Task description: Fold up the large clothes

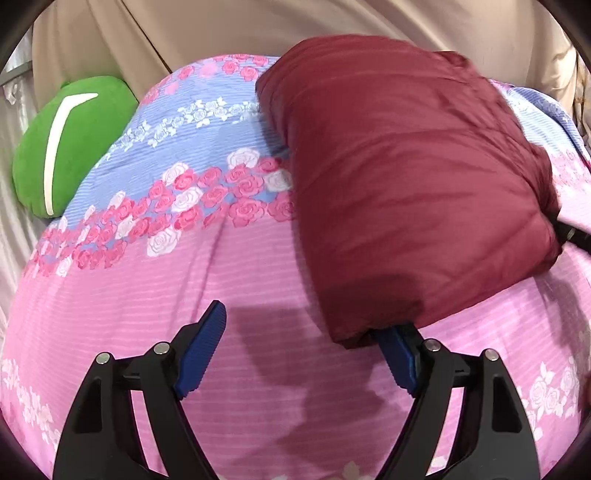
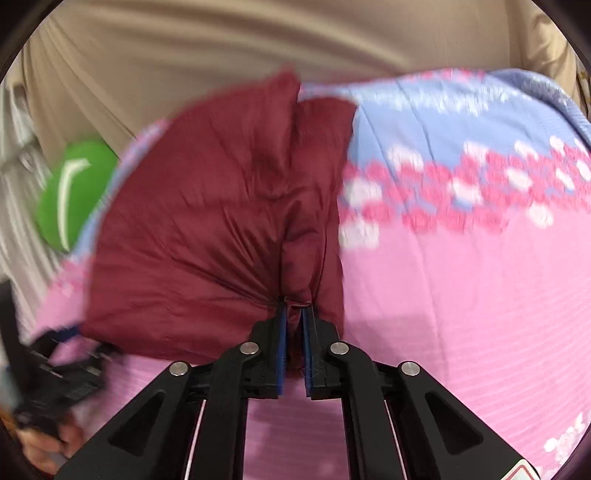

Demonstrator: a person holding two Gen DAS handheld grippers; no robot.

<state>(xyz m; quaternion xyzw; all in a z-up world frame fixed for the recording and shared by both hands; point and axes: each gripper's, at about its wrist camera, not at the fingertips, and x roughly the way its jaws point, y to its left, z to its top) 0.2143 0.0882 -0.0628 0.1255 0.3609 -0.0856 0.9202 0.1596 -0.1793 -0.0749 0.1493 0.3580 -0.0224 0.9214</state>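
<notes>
garment: maroon padded garment (image 1: 406,184), puffy and folded into a thick bundle, lying on the bed's floral cover, its near edge lifted by the tools
right tool (image 2: 293,354): blue pads almost together, clamped on a gathered pinch of the garment's near edge; creases fan out from the pinch across the fabric
left tool (image 1: 303,354): spread wide; the left finger (image 1: 201,350) stands bare over the pink cover, the right finger (image 1: 397,360) has its tip tucked under the garment's near corner, nothing pinched between them
left tool seen from the right wrist: a blurred black shape at the lower left, beside the garment's left edge, with part of a hand (image 2: 40,443) below it
bed cover (image 1: 221,280): pink with faint stripes close by, then a band of pink and white roses, then blue farther back; it touches the garment all along its underside
green cushion (image 1: 74,144): with a white curved mark, at the far left edge of the bed, well apart from the garment
beige drape (image 1: 207,29): hanging in folds behind the bed, farthest back
</notes>
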